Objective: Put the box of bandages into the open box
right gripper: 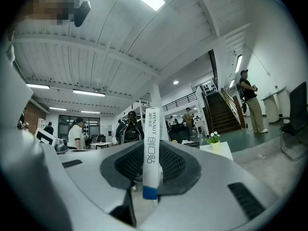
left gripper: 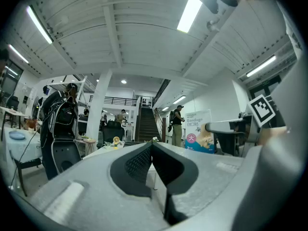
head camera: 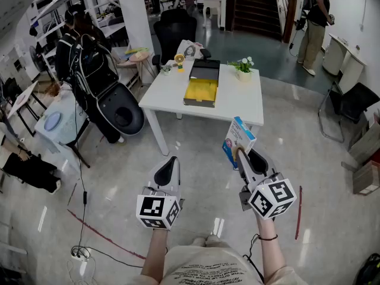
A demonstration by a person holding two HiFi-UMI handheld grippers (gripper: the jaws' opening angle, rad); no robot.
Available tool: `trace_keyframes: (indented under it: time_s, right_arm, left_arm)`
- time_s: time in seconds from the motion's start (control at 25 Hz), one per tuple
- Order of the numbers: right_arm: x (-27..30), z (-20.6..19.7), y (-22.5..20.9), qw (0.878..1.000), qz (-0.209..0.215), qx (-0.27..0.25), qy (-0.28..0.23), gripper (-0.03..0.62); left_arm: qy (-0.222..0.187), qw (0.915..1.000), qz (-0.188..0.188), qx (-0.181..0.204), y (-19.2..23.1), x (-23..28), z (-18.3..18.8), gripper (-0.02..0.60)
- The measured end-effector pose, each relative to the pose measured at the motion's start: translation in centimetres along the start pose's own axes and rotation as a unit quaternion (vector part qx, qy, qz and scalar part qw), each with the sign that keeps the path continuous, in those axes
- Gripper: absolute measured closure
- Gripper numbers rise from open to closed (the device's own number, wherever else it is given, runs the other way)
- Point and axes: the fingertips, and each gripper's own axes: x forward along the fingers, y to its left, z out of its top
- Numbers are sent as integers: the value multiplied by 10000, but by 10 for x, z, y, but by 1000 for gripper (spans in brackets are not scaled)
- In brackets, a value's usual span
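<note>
The box of bandages (head camera: 238, 140), white and blue, stands upright over the floor with my right gripper (head camera: 241, 154) shut on its lower edge. In the right gripper view the box of bandages (right gripper: 151, 150) shows edge-on, pinched between the dark pads. The open box (head camera: 201, 90), with a yellow inside and a dark lid folded back, lies on the white table (head camera: 240, 103) ahead of both grippers. My left gripper (head camera: 172, 160) is held level to the left, shut and empty. In the left gripper view its jaws meet at a point and the box of bandages (left gripper: 198, 135) appears to the right.
A potted plant (head camera: 243, 68) and a small yellow fan (head camera: 179, 59) stand on the table's far side. A black chair (head camera: 174, 28) is behind the table. A person with a backpack (head camera: 89, 61) is at the left, another chair (head camera: 351, 103) and cardboard boxes (head camera: 367, 159) at the right.
</note>
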Motion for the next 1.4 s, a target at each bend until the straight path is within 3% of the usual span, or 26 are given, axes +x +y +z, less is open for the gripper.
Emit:
trace_keyframes:
  time_s: [0.96, 1.4]
  right_arm:
    - [-3, -13, -28, 9981, 266, 550, -74, 502]
    - [44, -18, -72, 9967, 276, 767, -6, 502]
  left_arm:
    - [109, 9996, 276, 13, -22, 1, -18, 560]
    - [199, 9994, 282, -68, -6, 63, -26, 560]
